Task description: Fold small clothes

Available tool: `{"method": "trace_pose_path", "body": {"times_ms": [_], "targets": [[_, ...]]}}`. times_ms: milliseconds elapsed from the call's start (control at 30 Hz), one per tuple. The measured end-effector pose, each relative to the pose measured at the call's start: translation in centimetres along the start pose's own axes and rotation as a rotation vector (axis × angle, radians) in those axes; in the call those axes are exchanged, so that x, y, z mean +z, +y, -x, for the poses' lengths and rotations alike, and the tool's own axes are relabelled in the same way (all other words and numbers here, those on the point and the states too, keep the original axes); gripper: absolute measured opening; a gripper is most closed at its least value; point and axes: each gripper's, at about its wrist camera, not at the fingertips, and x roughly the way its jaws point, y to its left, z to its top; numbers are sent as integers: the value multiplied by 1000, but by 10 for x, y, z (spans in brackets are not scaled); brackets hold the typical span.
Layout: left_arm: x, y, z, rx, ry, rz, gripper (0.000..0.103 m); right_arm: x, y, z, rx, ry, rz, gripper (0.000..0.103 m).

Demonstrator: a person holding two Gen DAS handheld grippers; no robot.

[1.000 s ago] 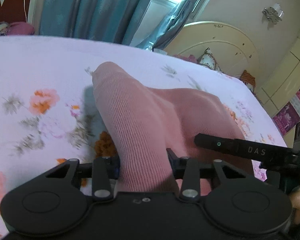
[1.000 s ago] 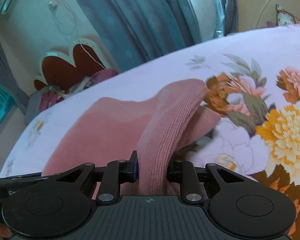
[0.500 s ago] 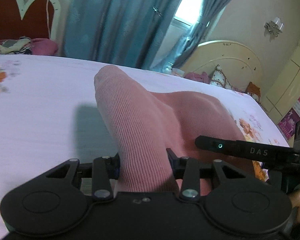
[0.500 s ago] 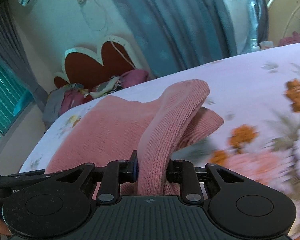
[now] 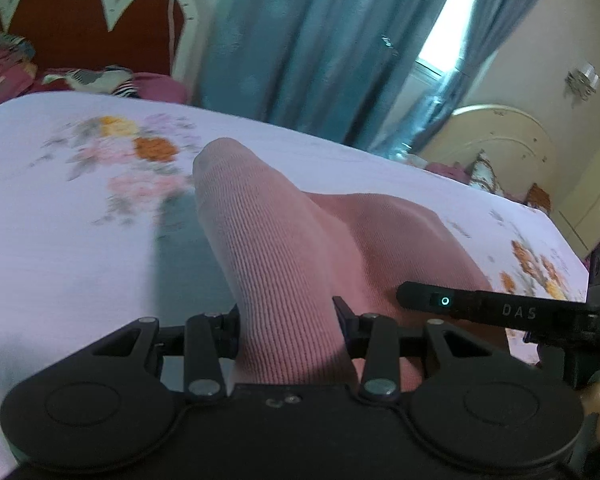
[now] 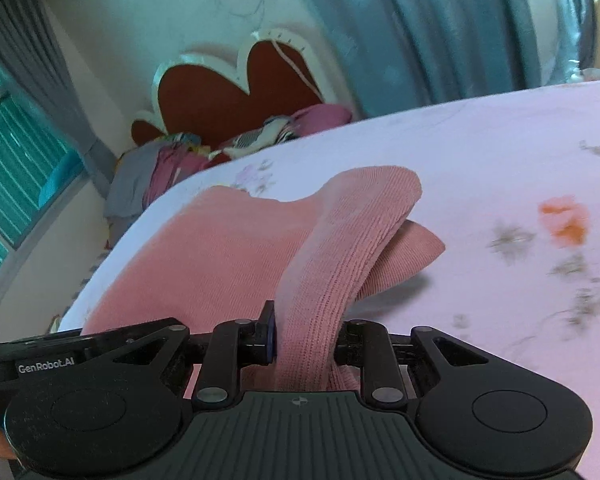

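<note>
Grippers, left gripper (image 5: 286, 316) and right gripper (image 6: 306, 338), jaws each pinching the pink garment (image 6: 236, 256), are sweeping it sideways across the floral bed (image 5: 80, 240), likely repositioning it for folding.

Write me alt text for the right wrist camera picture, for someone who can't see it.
The right tongs pinch a ribbed band of a pink knit garment, whose body spreads to the left over a pale floral bedsheet. Behind stand a red scalloped headboard, a heap of clothes and blue curtains.
</note>
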Motion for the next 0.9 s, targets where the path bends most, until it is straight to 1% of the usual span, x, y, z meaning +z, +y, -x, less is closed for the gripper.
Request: {"method": "trace_pose_path", "body": {"times_ms": [67,133,167,200,233,333,400,433,533,600,700,800,900], "targets": [[-10,16,-6,25,1,-3,41,-5,-2,-15,-9,30,-6,23],[-19,31,-13,39,25,10,47,-11,-10,-25,-38,49,-24,23],[-22,34,-14,31,16,18,49,-12,-16,-28,-41,57,-48,24],[-24,35,-14,30,7,19,54,-14,-21,-25,-44,56,-70,26],[-24,36,-13,32,3,16,56,-13,-25,-23,-56,51,-81,28],[-20,31,-13,37,5,5,59,-9,-31,-10,-105,23,-81,28],[-21,34,-6,40,0,-6,58,-6,-27,-4,-160,6,-49,28],[-20,36,-3,43,-8,-10,56,-5,-23,-2,-179,-7,-29,28],[-18,33,11,53,-46,-9,56,-2,-11,1,-197,-34,5,28],[-13,33,16,57,-86,-1,56,2,-3,-8,-209,-25,36,28],[-3,29,18,58,-150,-12,55,4,5,-26,-251,-13,89,28],[7,25,0,63,-136,-49,55,1,1,-47,-330,16,132,28],[9,24,-25,110,-101,-96,55,1,-8,-64,-357,27,110,28]]}}
